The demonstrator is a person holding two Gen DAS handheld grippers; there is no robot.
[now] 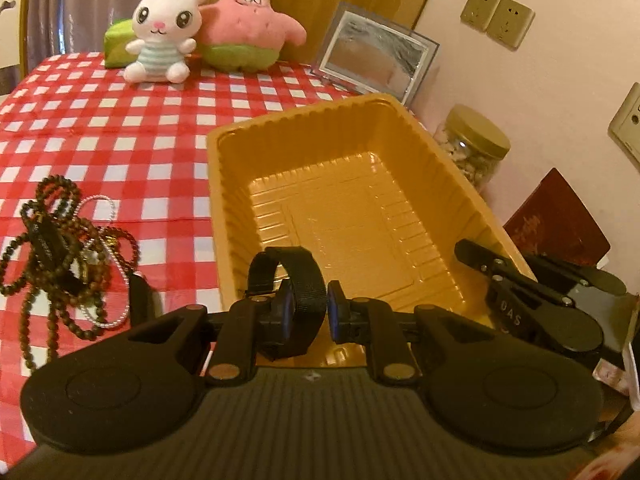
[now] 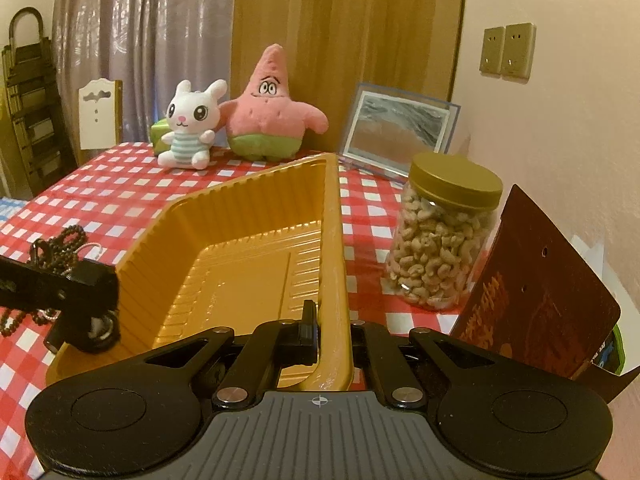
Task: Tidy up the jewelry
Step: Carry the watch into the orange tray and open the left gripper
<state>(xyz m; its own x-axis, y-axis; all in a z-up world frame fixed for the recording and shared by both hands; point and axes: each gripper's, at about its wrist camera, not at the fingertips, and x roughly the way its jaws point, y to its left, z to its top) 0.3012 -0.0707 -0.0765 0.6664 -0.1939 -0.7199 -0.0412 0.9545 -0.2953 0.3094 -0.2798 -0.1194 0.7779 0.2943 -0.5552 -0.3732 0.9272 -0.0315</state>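
My left gripper (image 1: pixel 307 312) clasps 1 black strap band (image 1: pixel 296 280) over the empty gold tray (image 1: pixel 224 200); my right gripper (image 2: pixel 334 332) pinches the tray's rim; the bead necklaces (image 1: pixel 60 256) wait beside the tray.

The yellow tray (image 1: pixel 256 160) lies open-topped with a bare floor. The nut jar (image 2: pixel 444 240) and brown card (image 2: pixel 532 292) crowd its right side — tangled bead necklaces (image 1: pixel 60 256) clutter the tabletop (image 1: pixel 120 120) left.

bead necklaces (image 1: pixel 60 256) cut off left, tangled indistinctly
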